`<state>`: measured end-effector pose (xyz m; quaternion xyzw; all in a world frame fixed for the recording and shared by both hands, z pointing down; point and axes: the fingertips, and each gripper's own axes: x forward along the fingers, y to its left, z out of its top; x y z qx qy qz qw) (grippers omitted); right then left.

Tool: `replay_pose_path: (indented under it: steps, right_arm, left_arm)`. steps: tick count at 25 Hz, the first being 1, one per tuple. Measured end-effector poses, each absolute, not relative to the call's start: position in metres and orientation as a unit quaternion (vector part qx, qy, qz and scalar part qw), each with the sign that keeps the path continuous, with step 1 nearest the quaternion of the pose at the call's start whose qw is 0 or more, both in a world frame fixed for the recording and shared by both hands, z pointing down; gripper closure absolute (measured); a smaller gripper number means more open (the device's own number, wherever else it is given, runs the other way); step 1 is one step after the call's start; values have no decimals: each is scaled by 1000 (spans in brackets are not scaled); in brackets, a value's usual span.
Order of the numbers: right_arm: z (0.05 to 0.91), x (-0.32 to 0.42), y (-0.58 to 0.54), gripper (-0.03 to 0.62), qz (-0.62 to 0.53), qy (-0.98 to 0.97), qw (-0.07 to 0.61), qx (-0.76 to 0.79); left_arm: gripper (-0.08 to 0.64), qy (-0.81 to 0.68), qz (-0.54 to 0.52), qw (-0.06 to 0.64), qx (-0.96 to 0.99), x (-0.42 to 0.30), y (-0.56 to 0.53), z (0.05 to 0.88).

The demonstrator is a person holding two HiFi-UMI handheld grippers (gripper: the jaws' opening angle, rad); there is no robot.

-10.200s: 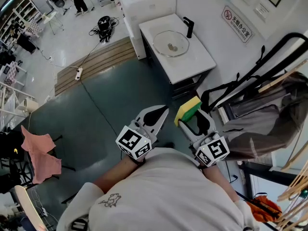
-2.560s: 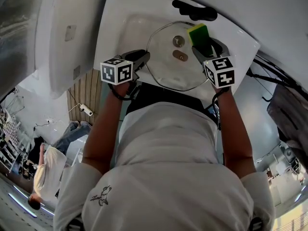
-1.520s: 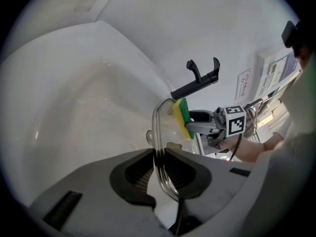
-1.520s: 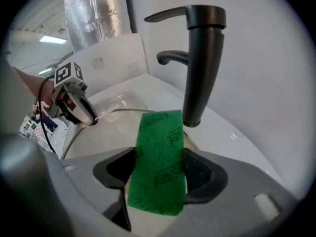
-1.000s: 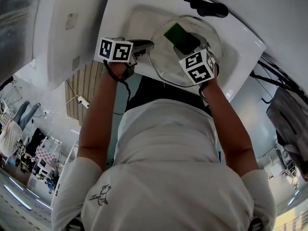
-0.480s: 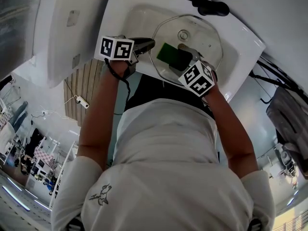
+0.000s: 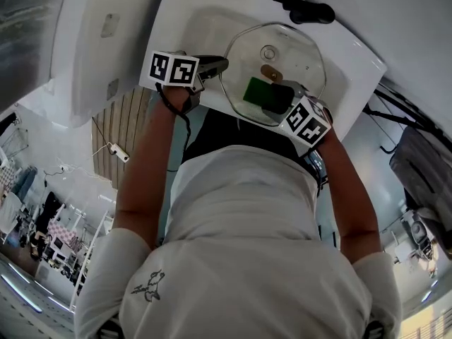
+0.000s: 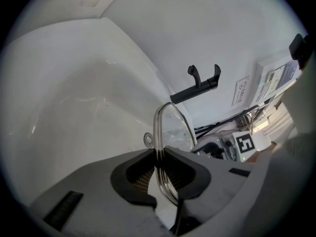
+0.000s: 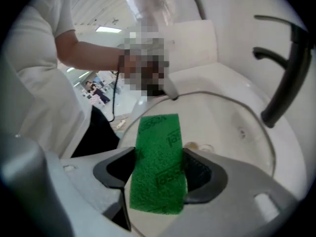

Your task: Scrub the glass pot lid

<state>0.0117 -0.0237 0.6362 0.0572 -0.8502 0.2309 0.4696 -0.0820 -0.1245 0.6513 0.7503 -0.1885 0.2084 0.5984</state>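
Glass pot lid [image 7: 296, 58] is held over the white sink [image 7: 185, 30], its rim clamped between the jaws of the left gripper [image 8: 159, 156]. A green sponge [image 9: 160, 130], gripped between the jaws of the right gripper [image 9: 159, 157], is laid against its near part, below the black faucet [image 7: 302, 10].

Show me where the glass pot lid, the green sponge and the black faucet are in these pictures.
glass pot lid [image 7: 304, 62]: head view, clear glass right of its middle.
green sponge [image 9: 158, 157]: right gripper view, middle of its green scouring face.
black faucet [image 7: 311, 11]: head view, its thick body.
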Motion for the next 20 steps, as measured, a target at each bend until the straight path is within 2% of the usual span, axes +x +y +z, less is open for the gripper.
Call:
replay_pose_path:
  steps: [7, 13, 20]
  right_arm:
    - [636, 45, -176, 296, 245, -806, 449, 297]
    - [645, 25, -181, 296, 232, -780, 472, 340]
    - [646, -13, -161, 296, 185, -799, 491, 293]
  left_arm:
    - [502, -190, 208, 599, 750, -82, -125, 652]
    - [502, -194, 211, 600, 747, -84, -126, 651]
    - [502, -201, 202, 602, 746, -85, -128, 649]
